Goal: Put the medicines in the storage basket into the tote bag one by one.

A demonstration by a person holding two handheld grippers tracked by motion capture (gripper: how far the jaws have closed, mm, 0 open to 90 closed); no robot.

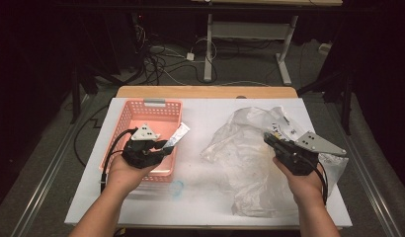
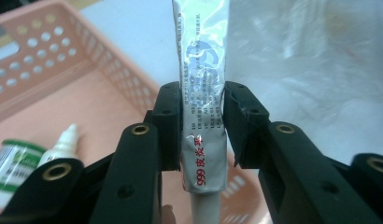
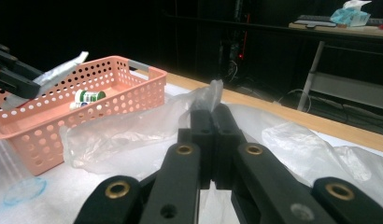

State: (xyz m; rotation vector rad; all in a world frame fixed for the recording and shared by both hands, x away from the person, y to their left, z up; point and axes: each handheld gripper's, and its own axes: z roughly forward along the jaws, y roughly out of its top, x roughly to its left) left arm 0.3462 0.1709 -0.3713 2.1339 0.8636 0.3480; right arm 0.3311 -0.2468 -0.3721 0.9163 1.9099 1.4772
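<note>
Clamping tube (image 2: pixel 202 93) in left gripper (image 2: pixel 201 123) jaws, right gripper (image 3: pixel 213 122) jaws pinching plastic bag (image 3: pixel 133 130), bottle (image 3: pixel 88 97) in basket (image 3: pixel 110 100).

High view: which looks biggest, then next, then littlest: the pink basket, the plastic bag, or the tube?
1. Plastic bag, spread widest over the table.
2. Pink basket, a bit smaller.
3. Tube, far the littlest, pinched in the left gripper.

The right gripper holds the bag.

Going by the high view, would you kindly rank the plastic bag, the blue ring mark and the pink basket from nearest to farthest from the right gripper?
1. Plastic bag: pinched in the right gripper, so touching.
2. Blue ring mark: on the table, left of the bag.
3. Pink basket: farther left, below the left gripper.
</note>
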